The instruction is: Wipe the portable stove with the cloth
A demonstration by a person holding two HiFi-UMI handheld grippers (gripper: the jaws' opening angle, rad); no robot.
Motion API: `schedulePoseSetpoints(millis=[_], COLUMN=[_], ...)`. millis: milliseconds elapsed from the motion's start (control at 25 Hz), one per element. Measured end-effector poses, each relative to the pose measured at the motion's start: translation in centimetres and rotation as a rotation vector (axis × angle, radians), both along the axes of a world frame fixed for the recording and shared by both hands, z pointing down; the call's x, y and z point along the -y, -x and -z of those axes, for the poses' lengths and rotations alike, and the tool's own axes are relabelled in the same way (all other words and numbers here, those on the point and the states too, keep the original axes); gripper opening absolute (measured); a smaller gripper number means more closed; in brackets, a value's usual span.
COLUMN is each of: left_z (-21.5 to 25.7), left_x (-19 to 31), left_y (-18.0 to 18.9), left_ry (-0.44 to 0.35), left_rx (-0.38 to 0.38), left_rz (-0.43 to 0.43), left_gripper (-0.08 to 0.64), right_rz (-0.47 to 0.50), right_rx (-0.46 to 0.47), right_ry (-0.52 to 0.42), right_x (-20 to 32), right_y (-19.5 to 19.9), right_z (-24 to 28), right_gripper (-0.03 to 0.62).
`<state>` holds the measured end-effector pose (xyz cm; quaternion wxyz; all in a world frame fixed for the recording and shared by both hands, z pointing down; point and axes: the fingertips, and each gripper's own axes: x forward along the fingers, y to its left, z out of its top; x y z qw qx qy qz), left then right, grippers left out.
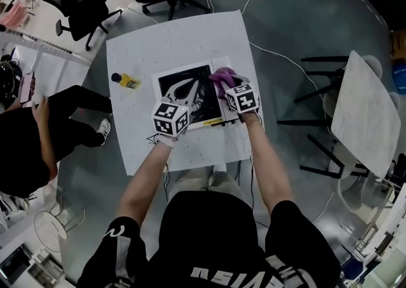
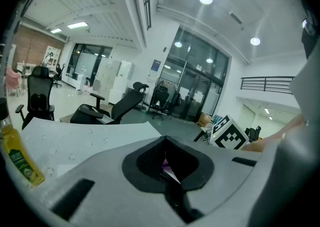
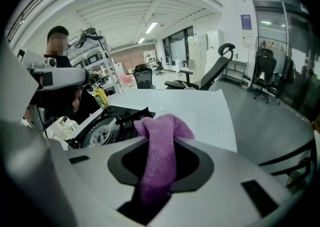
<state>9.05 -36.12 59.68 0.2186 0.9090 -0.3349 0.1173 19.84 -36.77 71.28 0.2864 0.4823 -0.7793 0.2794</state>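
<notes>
While in right tongs (image 3: 160, 167), cloth (image 3: 161, 130) lengthwise.

The stove (image 1: 190, 93) sits on the table (image 1: 190, 39), with a bottle (image 1: 126, 80) left of it, the cloth (image 1: 222, 79) at its far right corner, and a chair (image 1: 79, 1) beyond.

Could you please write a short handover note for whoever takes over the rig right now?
Right claw: shut on the purple cloth, at the portable stove's far right corner.
Left claw: jaws together, nothing visibly gripped, over the stove's left side.
Stove is mid-table, with a yellow bottle to its left.
Done: cloth picked up and brought to the stove. How much is wiped cannot be told.
Left: wipe across the stove top.
</notes>
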Motion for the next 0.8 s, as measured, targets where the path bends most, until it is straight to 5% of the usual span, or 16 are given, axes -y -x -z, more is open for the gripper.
schedulePoseSetpoints(millis=[800], left_z=[-0.3], left_x=[3.2], left_y=[0.2], left_ry=[0.007], left_rx=[-0.010], left_rz=[-0.064], left_gripper=[0.009], right_rz=[-0.075], right_rx=[-0.017], right_ry=[-0.034], right_x=[5.5], right_y=[-0.1], right_z=[0.3], right_gripper=[0.103])
